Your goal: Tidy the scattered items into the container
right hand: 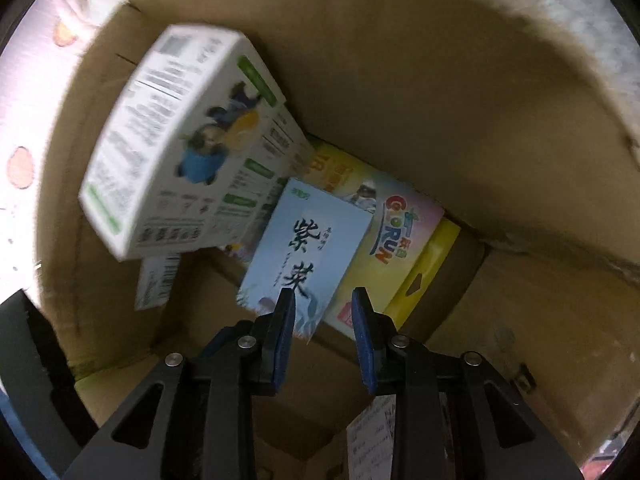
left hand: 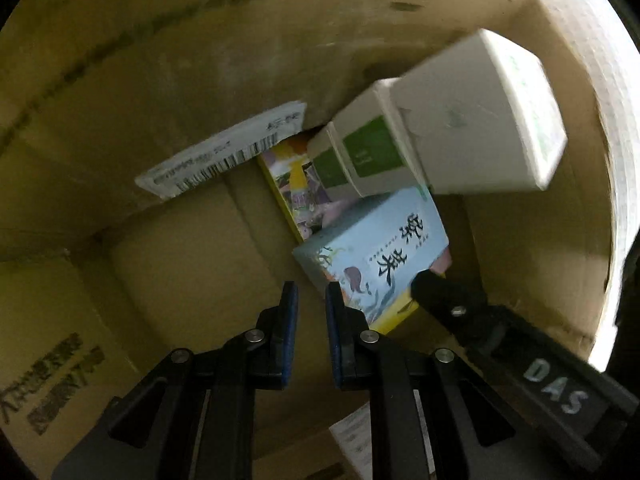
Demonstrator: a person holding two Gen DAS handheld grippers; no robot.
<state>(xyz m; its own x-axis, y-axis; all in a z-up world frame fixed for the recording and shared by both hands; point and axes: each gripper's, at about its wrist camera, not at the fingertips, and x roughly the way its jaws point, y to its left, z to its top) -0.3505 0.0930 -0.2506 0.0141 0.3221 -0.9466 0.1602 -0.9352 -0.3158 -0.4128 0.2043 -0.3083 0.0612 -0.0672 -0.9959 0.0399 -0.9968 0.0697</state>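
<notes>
Cardboard box [right hand: 460, 120]: container — both grippers point down inside it.
Blue packet [right hand: 308, 244]: lies on the yellow pack [right hand: 404, 248], already inside.
White carton [right hand: 184, 140]: tilted, blurred — apparently dropping in.
Left gripper [left hand: 311, 300]: fingers narrow, empty.
Right gripper [right hand: 322, 308]: narrow gap, nothing held.

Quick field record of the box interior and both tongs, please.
container: cardboard box, both tongs inside, pointing down
top item: white carton, tilted against the wall
middle: light blue packet, lying on the yellow package
left tongs: nearly closed, nothing between
right tongs: narrow gap, nothing gripped
</notes>
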